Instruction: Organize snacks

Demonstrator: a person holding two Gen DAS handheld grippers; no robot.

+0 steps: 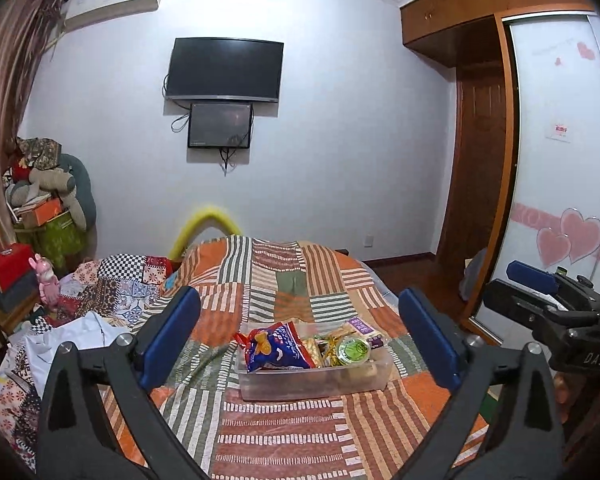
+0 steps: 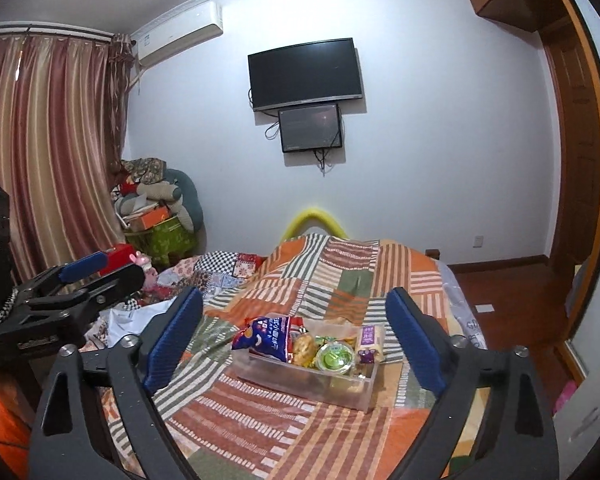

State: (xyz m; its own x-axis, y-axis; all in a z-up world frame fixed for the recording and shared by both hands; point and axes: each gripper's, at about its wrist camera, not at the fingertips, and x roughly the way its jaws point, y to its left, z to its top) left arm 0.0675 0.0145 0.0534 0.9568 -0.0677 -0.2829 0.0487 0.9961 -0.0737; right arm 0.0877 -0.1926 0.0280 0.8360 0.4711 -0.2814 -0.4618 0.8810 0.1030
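Left gripper [image 1: 300, 336] and right gripper [image 2: 294, 340]: jaws wide, empty. Ahead between fingers, clear plastic bin [image 1: 312, 380] holds snacks, including blue chip bag [image 1: 278, 346]; task looks nearly done.

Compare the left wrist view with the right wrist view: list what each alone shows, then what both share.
Left only: the wardrobe door with pink hearts and the right tongs from the side.
Right only: the striped curtain full width and the left tongs from the side.
Both: the clear snack bin on the patchwork bedspread, the blue chip bag, the TV and the air conditioner.
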